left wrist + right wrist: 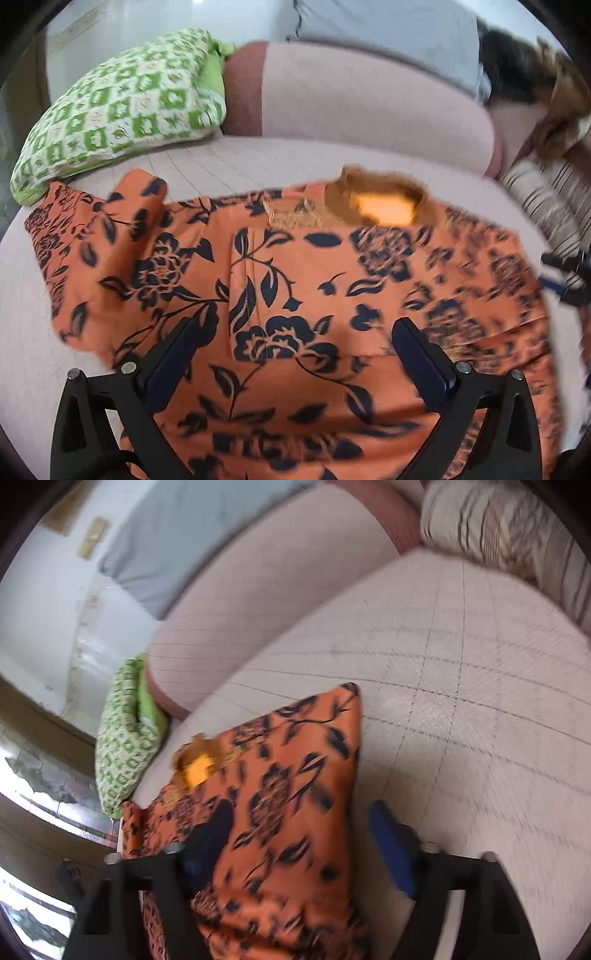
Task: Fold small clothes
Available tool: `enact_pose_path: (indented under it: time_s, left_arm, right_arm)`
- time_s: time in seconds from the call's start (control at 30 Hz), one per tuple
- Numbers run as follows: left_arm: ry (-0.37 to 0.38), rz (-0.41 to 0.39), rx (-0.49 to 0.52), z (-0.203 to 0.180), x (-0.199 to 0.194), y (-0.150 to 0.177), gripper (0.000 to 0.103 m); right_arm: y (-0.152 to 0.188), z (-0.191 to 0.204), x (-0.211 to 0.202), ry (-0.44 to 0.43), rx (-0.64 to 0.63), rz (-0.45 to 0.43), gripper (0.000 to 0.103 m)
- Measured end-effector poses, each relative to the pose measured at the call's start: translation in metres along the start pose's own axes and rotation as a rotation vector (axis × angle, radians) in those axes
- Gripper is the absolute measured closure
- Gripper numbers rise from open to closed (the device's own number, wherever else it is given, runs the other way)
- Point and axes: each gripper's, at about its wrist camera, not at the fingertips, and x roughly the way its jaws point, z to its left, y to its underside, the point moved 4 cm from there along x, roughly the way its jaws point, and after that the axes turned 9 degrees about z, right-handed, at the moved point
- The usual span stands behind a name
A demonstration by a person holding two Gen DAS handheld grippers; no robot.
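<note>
An orange garment with a black flower print (295, 295) lies spread on the pale sofa seat (221, 166), neckline (380, 203) away from me, its left sleeve folded over. My left gripper (295, 332) is open above the garment's middle, holding nothing. In the right wrist view the same garment (288, 805) runs under my right gripper (303, 819), which is open with its fingers on either side of the cloth's right part. The right gripper also shows at the left wrist view's right edge (569, 273).
A green checked pillow (118, 110) lies at the sofa's left end, also seen in the right wrist view (125, 746). A striped cushion (546, 199) sits at the right end (509, 528). The sofa backrest (369, 110) rises behind the garment.
</note>
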Motion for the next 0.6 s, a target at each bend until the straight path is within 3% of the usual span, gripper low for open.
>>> enact_pose_path:
  time_s: [0.13,0.17,0.23,0.4,0.43,0.5,0.6]
  left_arm:
    - [-0.011,0.035,0.009,0.005,0.024,0.004,0.0]
    - [-0.019,0.053,0.01,0.007,0.031,0.006,0.0]
    - [-0.013,0.051,0.001,0.01,0.037,0.009,0.0]
    - [-0.009,0.044,0.009,0.012,0.036,0.011,0.0]
    - [-0.012,0.045,0.01,0.011,0.036,0.011,0.0]
    - [-0.009,0.047,0.022,0.01,0.034,0.01,0.0]
    - [0.015,0.009,0.029,0.01,0.015,0.009,0.0]
  right_arm:
    - [-0.019,-0.009,0.027,0.036,-0.002,0.029,0.042]
    - [-0.022,-0.009,0.029,0.035,-0.004,0.029,0.047]
    - [-0.026,0.002,0.037,0.049,-0.06,0.077,0.091]
    - [-0.024,0.058,0.014,0.362,-0.353,-0.072,0.092]
    - [-0.024,0.052,0.028,0.406,-0.359,-0.028,0.091]
    - [-0.021,0.033,0.052,0.416,-0.313,0.061,0.085]
    - [-0.019,0.024,0.024,0.299,-0.188,-0.045,0.081]
